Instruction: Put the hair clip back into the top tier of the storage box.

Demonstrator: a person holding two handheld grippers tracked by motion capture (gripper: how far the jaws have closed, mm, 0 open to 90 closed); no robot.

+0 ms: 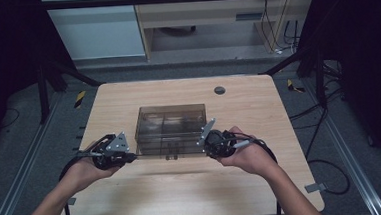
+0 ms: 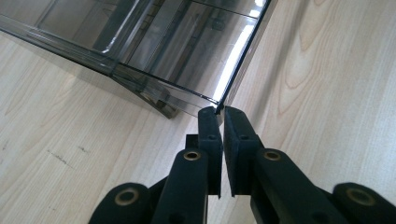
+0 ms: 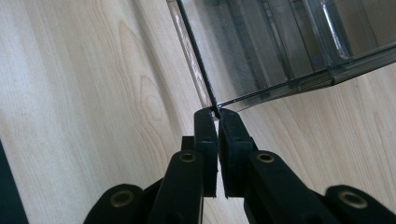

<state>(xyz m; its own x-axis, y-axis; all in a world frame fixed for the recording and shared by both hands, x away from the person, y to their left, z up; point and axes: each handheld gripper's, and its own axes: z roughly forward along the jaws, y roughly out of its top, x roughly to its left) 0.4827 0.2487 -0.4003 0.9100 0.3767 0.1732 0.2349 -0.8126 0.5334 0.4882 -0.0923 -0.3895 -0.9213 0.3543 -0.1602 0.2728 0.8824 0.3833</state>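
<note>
A smoky transparent plastic box [image 1: 169,124] with inner dividers stands in the middle of the wooden table [image 1: 183,188]. My left gripper [image 1: 133,157] sits at its near left corner and my right gripper [image 1: 204,147] at its near right corner. In the left gripper view the jaws of the left gripper [image 2: 220,112] are pinched on the corner of the box's thin lid [image 2: 196,51]. The right gripper view has the right gripper [image 3: 215,113] shut the same way on the opposite lid [image 3: 261,51] corner. Small latches [image 1: 171,156] hang at the front edge between the grippers.
A round grommet hole [image 1: 219,90] lies in the table behind the box. Bare wood surrounds the box on all sides. Metal frame rails [image 1: 349,163] and cables run along the floor beside the table, and a cabinet [image 1: 207,11] stands beyond it.
</note>
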